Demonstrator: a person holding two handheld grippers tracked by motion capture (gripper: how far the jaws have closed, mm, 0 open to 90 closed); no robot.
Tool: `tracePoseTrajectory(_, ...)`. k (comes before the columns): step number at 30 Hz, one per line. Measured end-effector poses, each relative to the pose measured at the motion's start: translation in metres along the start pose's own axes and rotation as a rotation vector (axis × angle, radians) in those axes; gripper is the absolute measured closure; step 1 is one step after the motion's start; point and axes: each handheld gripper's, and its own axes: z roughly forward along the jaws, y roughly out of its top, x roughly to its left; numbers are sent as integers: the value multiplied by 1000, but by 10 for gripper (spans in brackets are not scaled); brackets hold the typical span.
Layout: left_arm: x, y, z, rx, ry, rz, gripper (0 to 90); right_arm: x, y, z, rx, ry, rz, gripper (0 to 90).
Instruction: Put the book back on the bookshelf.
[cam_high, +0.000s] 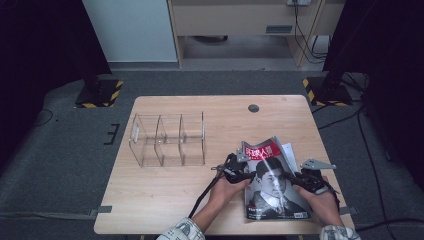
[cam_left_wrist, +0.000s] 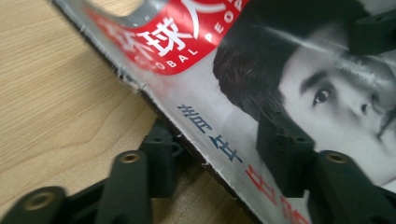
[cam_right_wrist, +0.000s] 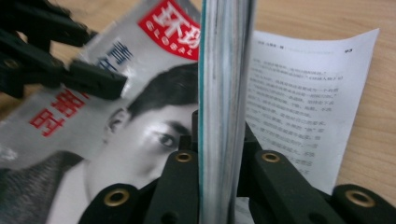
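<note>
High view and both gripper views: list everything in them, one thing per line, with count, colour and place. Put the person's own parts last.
table: one, light wood, centre of the high view.
organizer: one, clear plastic, three compartments, left half of the table.
magazine: one, red masthead over a grey portrait cover, near right of the table, held at both side edges.
loose page: one, white with print, behind the magazine.
grommet: one, dark grey, far edge of the table.
stand bases: two, black with yellow stripes, on the floor past the far corners.
left tongs: one, black, jaws either side of the magazine's left edge.
right tongs: one, black, shut on the right edge.
hands: two, at the bottom.
</note>
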Motion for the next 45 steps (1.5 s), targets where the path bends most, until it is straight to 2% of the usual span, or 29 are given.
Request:
tracePoseTrajectory(2, -1, 0, 0, -2, 7, -1, 558, -2, -1, 1, 15, -4, 7, 726)
tracePoseTrajectory(3, -1, 0, 0, 0, 7, 2, 568, -3, -1, 1, 27, -23, 1, 645)
tracePoseTrajectory(4, -1, 0, 0, 0, 7, 2, 575, -3, -1, 1, 27, -23, 1, 645)
tracePoseTrajectory(5, -1, 1, 0, 3, 5, -4, 584, -4, -1, 0, 62, -97, -3, 435)
tracePoseTrajectory(6, -1, 1, 0, 3, 5, 2, 586, -5, -1, -1, 63, -125, 0, 358)
tracePoseTrajectory(7, -1, 1, 0, 3, 5, 2, 591, -5, -1, -1, 63, -125, 0, 358)
tracePoseTrajectory(9, -1, 1, -1, 2, 3, 10, 601, -13, -4, -9, 61, -213, 31, 270)
tracePoseTrajectory(12, -1, 2, -1, 4, 3, 24, 612, -14, -7, -12, 62, -201, 44, 277)
tracePoseTrajectory(14, -1, 2, -2, 9, 5, 32, 613, -14, -9, -10, 87, -199, 54, 290)
tracePoseTrajectory(16, -2, 3, -2, 9, 8, 34, 613, -12, -9, -6, 96, -172, 42, 315)
tracePoseTrajectory(17, -3, 4, -3, 6, 7, 37, 612, -10, -10, -4, 104, -166, 38, 286)
tracePoseTrajectory(18, -3, 5, -4, 1, 3, 38, 611, -8, -10, -3, 110, -176, 25, 287)
tracePoseTrajectory(22, -3, 8, -4, 2, -22, 29, 522, -7, -11, -2, 105, -183, 27, 289)
tracePoseTrajectory(25, -1, 18, -3, -14, -49, 14, 473, -5, -11, 0, 95, -192, 27, 290)
tracePoseTrajectory(30, 4, 32, 5, -11, -83, -5, 369, -3, -10, 3, 86, -188, 23, 302)
tracePoseTrajectory(31, 5, 35, 6, -8, -90, 3, 363, -4, -10, 3, 84, -183, 21, 316)
tracePoseTrajectory(34, 7, 45, 12, 18, -75, 56, 360, -7, -11, 2, 69, -178, 14, 347)
tracePoseTrajectory(38, 9, 54, 17, 14, -69, 45, 357, -7, -11, 4, 59, -171, 11, 349)
tracePoseTrajectory(40, 9, 60, 21, 22, -48, 85, 358, -7, -10, 7, 49, -164, -3, 354)
tracePoseTrajectory(42, 10, 66, 23, 28, -52, 96, 359, -7, -10, 7, 50, -160, -6, 355)
tracePoseTrajectory(44, 13, 71, 25, 32, -72, 81, 368, -7, -10, 8, 47, -160, -9, 360)
tracePoseTrajectory(45, 17, 73, 26, 23, -83, 57, 380, -7, -9, 8, 47, -158, -14, 362)
